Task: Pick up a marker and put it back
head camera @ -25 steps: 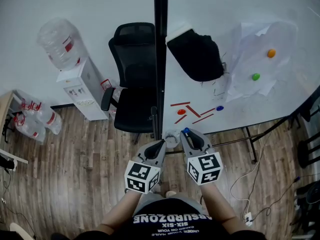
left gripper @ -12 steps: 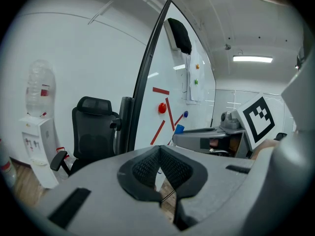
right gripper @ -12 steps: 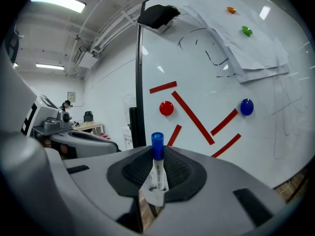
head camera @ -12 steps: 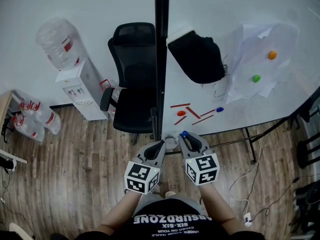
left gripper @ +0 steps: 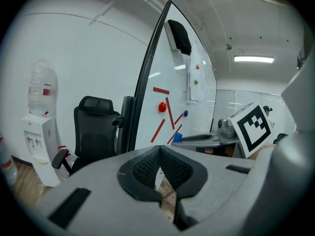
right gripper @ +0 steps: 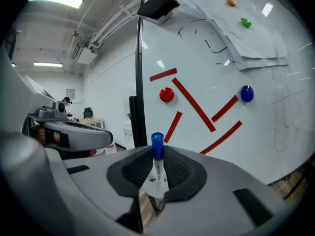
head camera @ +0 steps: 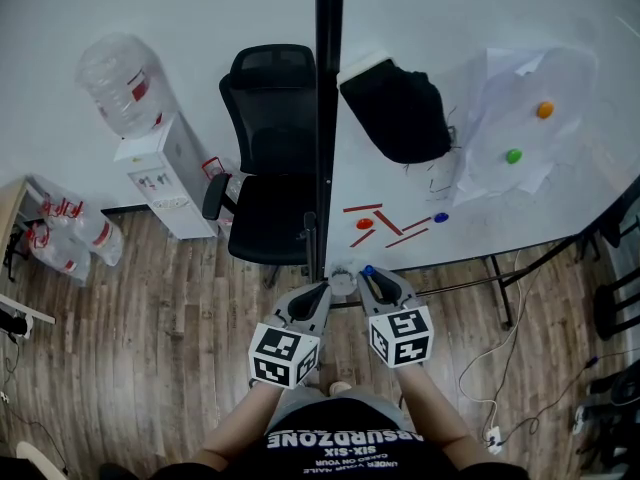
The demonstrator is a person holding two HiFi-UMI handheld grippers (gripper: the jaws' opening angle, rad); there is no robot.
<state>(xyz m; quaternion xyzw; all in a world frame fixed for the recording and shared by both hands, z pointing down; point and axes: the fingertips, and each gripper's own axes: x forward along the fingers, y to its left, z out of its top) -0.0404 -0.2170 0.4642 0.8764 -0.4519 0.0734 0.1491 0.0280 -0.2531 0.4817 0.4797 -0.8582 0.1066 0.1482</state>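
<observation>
Two pairs of grey tongs sit side by side low in the head view, close in front of the person. The right tongs (right gripper: 156,170) are clamped on a slim white marker with a blue cap (right gripper: 157,154), which stands upright between the ribbed black pads, cap on top and clear of them. This is a grip low on the barrel, likely chosen so the capped end leads and stays in sight as it goes back to its place. The left tongs (left gripper: 160,170) are pressed together with nothing between them; they look to be idling beside the working hand, out of the marker's way. Both point toward the big white whiteboard (right gripper: 275,132), which carries flat red magnetic strips (right gripper: 193,104), a round red magnet (right gripper: 166,95) and a round blue magnet (right gripper: 246,93). Higher up, a green magnet (head camera: 513,155) and an orange magnet (head camera: 544,109) pin loose white paper sheets (head camera: 500,98), and a black cloth (head camera: 395,108) hangs at the board's top. A black mesh office chair (head camera: 265,158) stands just beside the board's dark frame post (head camera: 324,118).

Where the marker belongs is hard to make out — no tray or ledge shows plainly, and a small pale object near the foot of the post, between the two tongs' tips in the head view, is too small to identify. The marker's lower end is hidden inside the tongs
</observation>
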